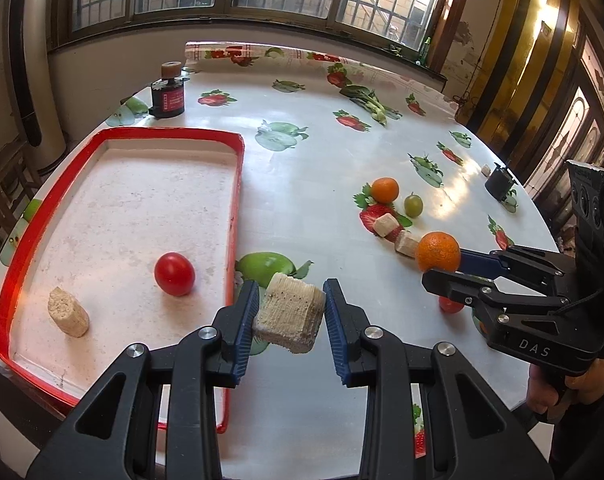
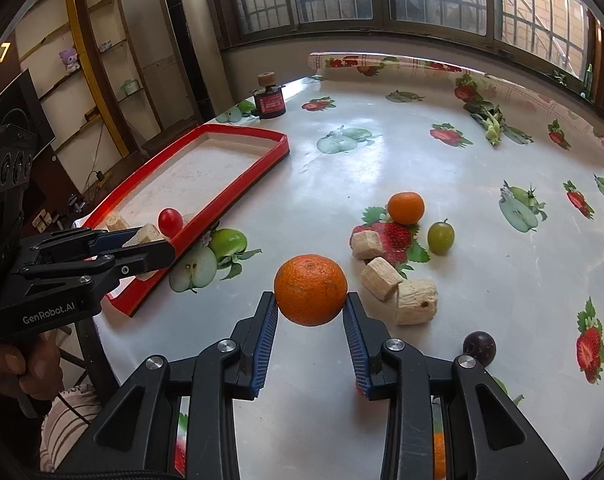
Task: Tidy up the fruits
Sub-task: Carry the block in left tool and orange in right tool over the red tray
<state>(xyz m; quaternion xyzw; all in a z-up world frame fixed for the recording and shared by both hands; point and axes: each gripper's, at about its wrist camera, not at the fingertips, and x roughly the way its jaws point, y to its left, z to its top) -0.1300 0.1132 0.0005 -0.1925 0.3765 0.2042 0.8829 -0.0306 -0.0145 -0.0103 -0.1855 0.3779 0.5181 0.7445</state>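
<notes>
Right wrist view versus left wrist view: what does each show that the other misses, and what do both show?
Only the right wrist view shows the dark purple round grape near the right hand-held gripper, and the shelves with a purple plush toy.

Only the left wrist view shows a small red round fruit beneath the right hand-held gripper's fingers.

Both show the red-rimmed rectangular tray holding a red tomato, the beige fibrous chunk gripped by the left hand-held gripper, the large orange gripped by the right one, and the green grape.
</notes>
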